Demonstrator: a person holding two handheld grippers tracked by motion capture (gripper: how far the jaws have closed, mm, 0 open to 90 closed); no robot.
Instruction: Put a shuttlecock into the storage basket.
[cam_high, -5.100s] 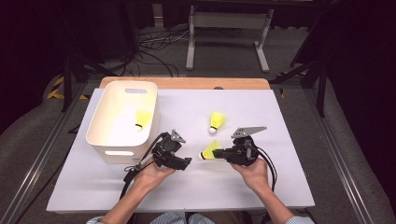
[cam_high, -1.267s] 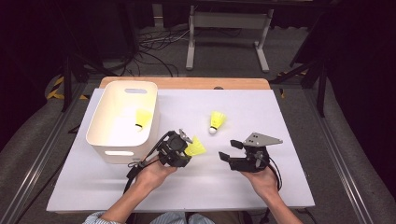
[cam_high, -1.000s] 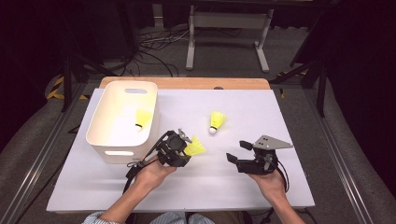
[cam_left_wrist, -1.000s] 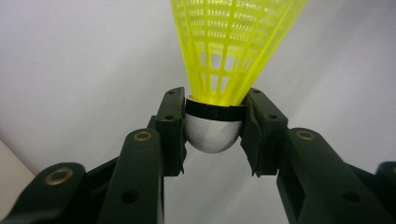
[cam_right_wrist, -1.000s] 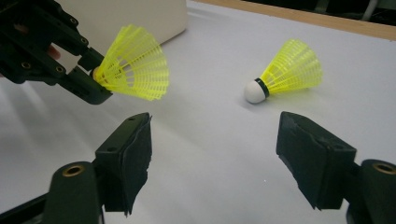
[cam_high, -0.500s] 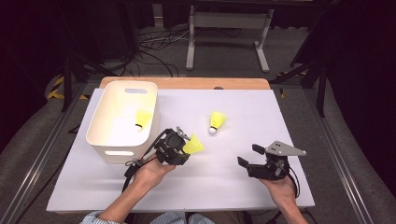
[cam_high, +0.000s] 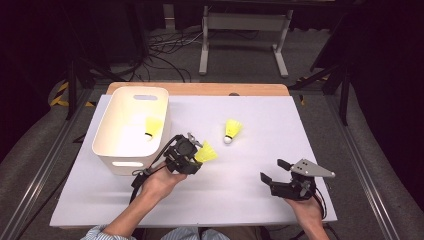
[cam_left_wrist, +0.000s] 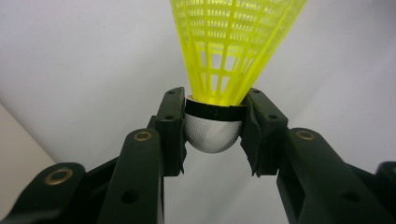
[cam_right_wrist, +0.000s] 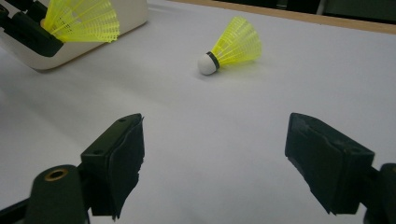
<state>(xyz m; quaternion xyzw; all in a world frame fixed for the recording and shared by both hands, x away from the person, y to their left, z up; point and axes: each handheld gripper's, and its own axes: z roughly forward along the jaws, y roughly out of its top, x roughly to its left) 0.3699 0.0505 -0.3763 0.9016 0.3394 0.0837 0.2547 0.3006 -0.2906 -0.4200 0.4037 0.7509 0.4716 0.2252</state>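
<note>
Our left gripper (cam_left_wrist: 214, 133) clamps the held shuttlecock (cam_left_wrist: 219, 70) by its white cork, plain in its own view; beside the white bin (cam_high: 131, 129). Our right gripper (cam_right_wrist: 212, 163), jaws just opening, holds nothing, facing the loose shuttlecock (cam_right_wrist: 231, 46) farther off.

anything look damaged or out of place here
The pad lining on one finger of the right claw looks frayed and peeling along its edge. Otherwise nothing stands out: one shuttlecock lies on its side on the table.

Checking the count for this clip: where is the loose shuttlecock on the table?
In the high view the loose shuttlecock lies on the white table right of the bin, beyond both grippers.
</note>
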